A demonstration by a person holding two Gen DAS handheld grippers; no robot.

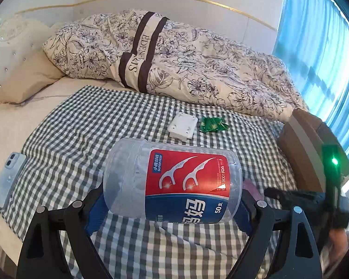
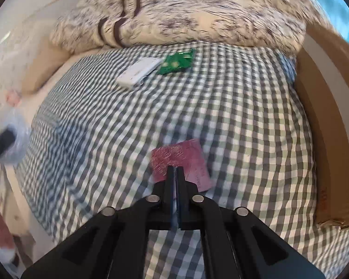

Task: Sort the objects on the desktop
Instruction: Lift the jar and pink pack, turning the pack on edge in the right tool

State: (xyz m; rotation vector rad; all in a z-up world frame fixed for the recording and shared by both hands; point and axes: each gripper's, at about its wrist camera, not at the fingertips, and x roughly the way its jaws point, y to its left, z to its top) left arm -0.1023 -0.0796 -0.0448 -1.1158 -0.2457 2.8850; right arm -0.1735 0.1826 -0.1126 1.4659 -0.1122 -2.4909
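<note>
A clear plastic jar of floss picks (image 1: 172, 181) with a red and blue label lies sideways between the fingers of my left gripper (image 1: 172, 200), which is shut on it above the checked cloth (image 1: 104, 121). In the right wrist view, my right gripper (image 2: 175, 169) is shut, its tips pinching the near edge of a flat maroon packet (image 2: 181, 155) over the cloth. A white flat box (image 2: 139, 71) and a green packet (image 2: 176, 61) lie side by side further back on the cloth. The held jar (image 2: 14, 137) shows as a blur at the far left.
A cardboard box (image 2: 325, 127) stands along the right edge of the cloth. A floral duvet (image 1: 197, 65) is piled behind. A phone (image 1: 8, 179) lies at the cloth's left edge. Blue curtains hang at the far right.
</note>
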